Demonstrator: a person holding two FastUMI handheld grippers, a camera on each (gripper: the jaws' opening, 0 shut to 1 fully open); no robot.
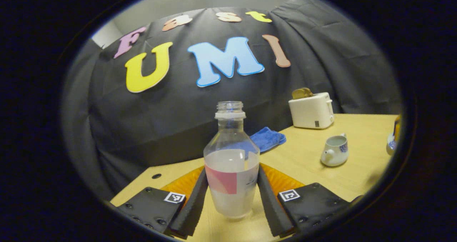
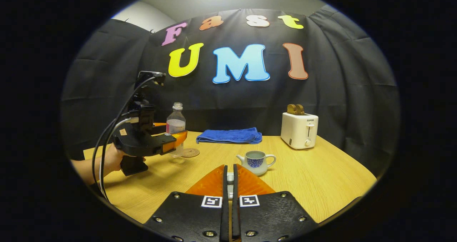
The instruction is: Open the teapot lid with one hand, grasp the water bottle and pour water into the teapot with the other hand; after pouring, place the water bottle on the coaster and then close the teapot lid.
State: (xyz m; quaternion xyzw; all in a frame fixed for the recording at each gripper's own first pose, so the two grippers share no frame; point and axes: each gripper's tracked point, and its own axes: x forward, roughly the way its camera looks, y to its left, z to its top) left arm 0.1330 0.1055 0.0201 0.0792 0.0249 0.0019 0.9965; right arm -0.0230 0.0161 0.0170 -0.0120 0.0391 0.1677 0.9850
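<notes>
The left gripper [image 1: 232, 195] is clasping the uncapped water bottle [image 1: 232, 163], a finger pressing each side, the bottle standing upright on the wooden table [image 1: 321, 177]. In the right gripper view, the right gripper [image 2: 230, 185] is pinching a small white piece, apparently the lid [image 2: 230, 178], while the open teapot [image 2: 255, 162] is sitting just beyond; the coaster [image 2: 190, 152] is lying beside the bottle.
</notes>
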